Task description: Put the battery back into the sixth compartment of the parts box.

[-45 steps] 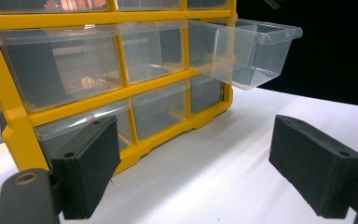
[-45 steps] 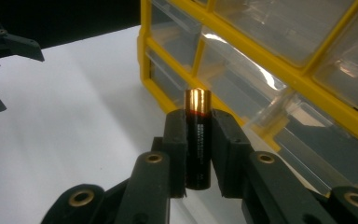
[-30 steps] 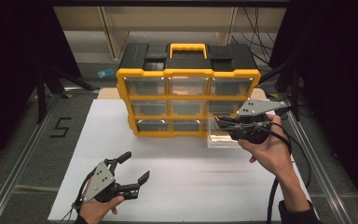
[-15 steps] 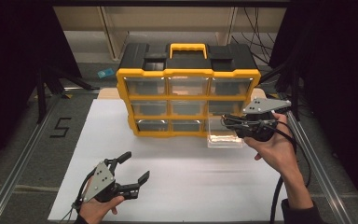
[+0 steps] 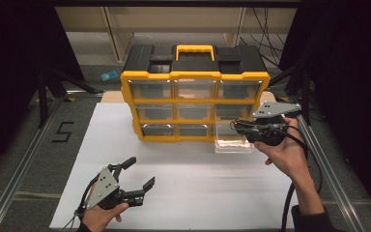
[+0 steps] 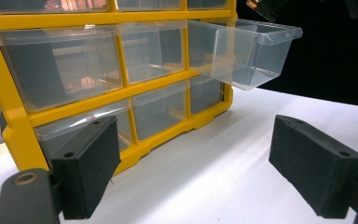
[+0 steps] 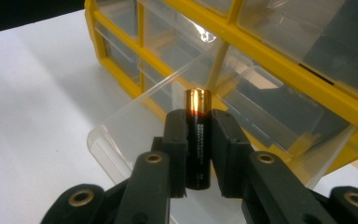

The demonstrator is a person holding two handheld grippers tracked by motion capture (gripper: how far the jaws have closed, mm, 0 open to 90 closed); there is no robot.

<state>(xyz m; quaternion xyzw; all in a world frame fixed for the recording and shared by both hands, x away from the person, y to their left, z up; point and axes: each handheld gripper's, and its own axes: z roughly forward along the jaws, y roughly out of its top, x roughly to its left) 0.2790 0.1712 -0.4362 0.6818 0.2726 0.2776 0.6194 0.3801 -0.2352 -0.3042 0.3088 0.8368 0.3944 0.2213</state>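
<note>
A yellow and black organizer [image 5: 195, 104] with clear drawers stands at the back of the white sheet. Its lower right drawer [image 5: 233, 143] is pulled out, seen as a clear tray [image 6: 249, 53] and right below my right jaws [image 7: 121, 135]. My right gripper [image 5: 236, 126] hovers over that drawer. It is shut [image 7: 198, 140] on a black battery [image 7: 198, 100] with a copper top, held upright between the pads. My left gripper [image 5: 140, 172] rests low near the front left of the sheet. It stands open [image 6: 196, 154] with nothing between its jaws, facing the organizer [image 6: 98, 74].
The white sheet [image 5: 198, 193] covers the table between two metal rails. A taped "5" [image 5: 64, 131] marks the left side. A small blue item [image 5: 109, 75] lies behind the organizer at left. Cables [image 5: 290, 203] trail from the right hand.
My right gripper has shifted a little to the right with the battery, staying over the open drawer. The left gripper has not moved.
</note>
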